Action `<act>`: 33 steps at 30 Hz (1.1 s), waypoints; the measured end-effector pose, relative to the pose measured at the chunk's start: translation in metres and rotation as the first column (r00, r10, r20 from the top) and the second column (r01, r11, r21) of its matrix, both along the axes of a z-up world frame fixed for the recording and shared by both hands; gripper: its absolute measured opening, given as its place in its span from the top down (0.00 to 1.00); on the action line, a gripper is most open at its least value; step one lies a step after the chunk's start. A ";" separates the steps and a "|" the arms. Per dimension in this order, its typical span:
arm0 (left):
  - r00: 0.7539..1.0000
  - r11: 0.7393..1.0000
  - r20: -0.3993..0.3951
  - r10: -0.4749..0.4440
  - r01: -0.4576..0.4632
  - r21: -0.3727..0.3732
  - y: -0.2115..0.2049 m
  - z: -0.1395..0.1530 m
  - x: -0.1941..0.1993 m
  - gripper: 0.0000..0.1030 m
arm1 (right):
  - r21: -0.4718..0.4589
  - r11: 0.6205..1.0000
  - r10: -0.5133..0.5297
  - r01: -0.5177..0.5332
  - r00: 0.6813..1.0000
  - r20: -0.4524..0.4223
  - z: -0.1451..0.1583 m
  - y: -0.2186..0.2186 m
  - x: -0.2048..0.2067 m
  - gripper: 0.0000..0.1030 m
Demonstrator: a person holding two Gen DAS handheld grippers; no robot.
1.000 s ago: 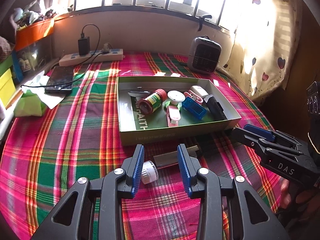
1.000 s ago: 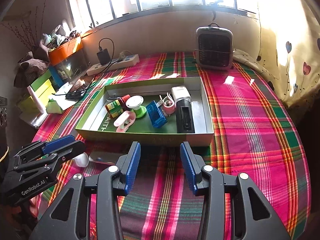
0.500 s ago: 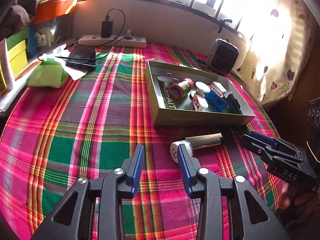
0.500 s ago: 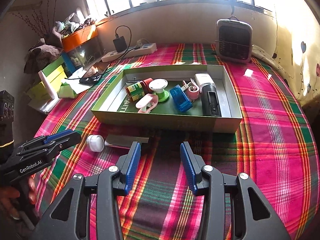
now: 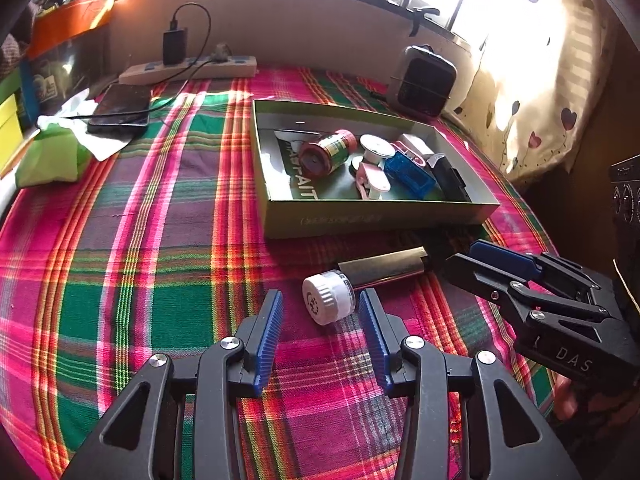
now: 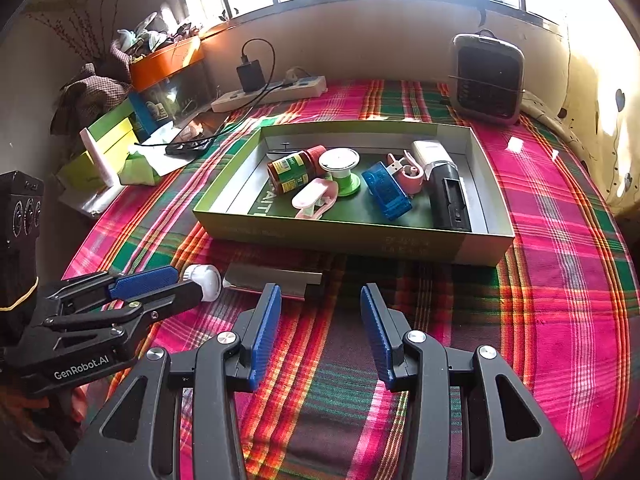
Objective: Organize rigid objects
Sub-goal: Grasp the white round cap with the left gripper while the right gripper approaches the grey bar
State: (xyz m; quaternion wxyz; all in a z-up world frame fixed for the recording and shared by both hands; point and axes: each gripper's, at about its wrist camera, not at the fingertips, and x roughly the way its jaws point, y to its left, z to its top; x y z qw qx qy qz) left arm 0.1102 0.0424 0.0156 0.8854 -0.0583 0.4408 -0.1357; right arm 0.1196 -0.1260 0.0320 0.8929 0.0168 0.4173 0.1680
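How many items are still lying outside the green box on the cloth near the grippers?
1: a silver tube with a white cap lies on the plaid cloth just in front of the green box, cap end between the open left gripper fingers. Nothing else shows there.

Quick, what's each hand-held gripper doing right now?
Left hand-held gripper: open, jaws just widened around the tube's cap.
Right hand-held gripper: open, empty.

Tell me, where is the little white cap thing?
In the left wrist view, the white cap lies on the plaid cloth between the left hand-held gripper's fingertips, near the green box.
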 end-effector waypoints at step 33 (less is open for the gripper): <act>0.999 0.999 0.017 0.033 -0.032 -0.028 0.020 -0.004 0.016 0.82 | 0.014 0.996 0.086 -0.085 0.994 -0.068 -0.017 0.022 0.032 0.58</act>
